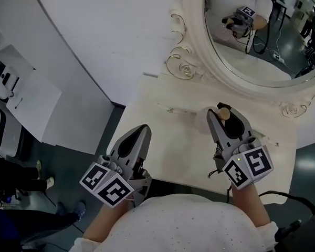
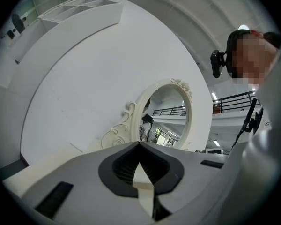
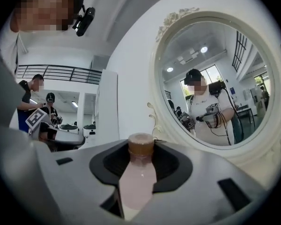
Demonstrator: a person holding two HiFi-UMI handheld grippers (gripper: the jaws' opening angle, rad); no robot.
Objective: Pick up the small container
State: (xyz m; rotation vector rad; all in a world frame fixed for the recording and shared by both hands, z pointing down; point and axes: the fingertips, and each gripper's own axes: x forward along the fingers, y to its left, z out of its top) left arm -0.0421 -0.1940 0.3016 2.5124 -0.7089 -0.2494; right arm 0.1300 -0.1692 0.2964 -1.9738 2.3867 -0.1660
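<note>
Right gripper view shows the right gripper (image 3: 141,144) clamped on the small container (image 3: 136,182), a pinkish bottle with a brown cap, over the cream worktop (image 1: 173,143) by the oval mirror (image 3: 210,78). The left gripper (image 2: 139,145) is pinched closed with nothing in it.

No legible words, brands or numbers anywhere; only coded square markers (image 1: 259,161) on left tool (image 1: 140,130) and right tool (image 1: 223,114).
</note>
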